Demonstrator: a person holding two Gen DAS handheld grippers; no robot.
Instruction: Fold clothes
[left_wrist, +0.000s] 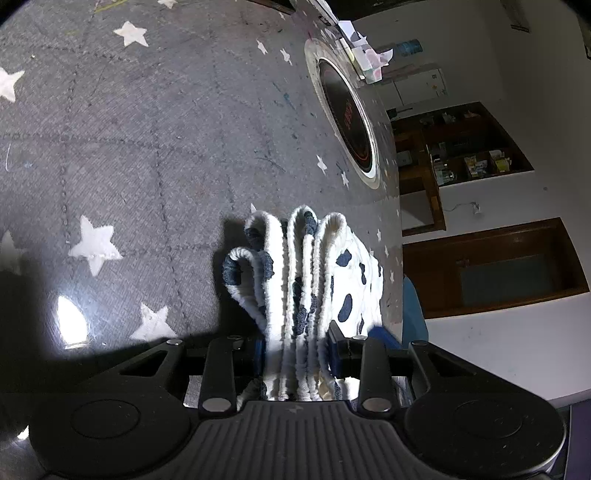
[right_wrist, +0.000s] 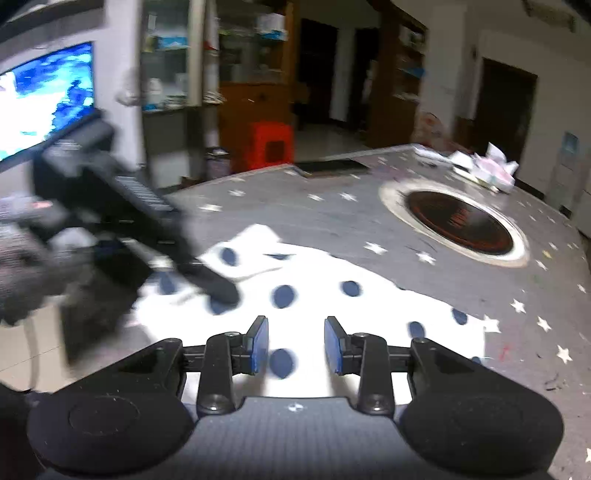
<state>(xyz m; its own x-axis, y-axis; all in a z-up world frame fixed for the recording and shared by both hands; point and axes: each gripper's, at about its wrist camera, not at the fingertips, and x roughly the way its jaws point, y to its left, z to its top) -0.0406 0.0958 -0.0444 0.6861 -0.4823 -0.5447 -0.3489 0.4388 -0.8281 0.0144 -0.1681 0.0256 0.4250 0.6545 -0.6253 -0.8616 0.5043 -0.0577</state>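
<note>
A white garment with dark blue spots lies spread on the grey star-patterned table. In the left wrist view its bunched edge stands in several stacked folds between the blue pads, and my left gripper is shut on them. The right wrist view shows that same left gripper at the garment's left end, blurred, held by a gloved hand. My right gripper hovers over the near part of the garment, open, with nothing between its pads.
A round dark hob with a pale rim is set into the table beyond the garment; the left view shows it too. Crumpled papers lie at the far edge. A lit screen and a red stool stand past the table.
</note>
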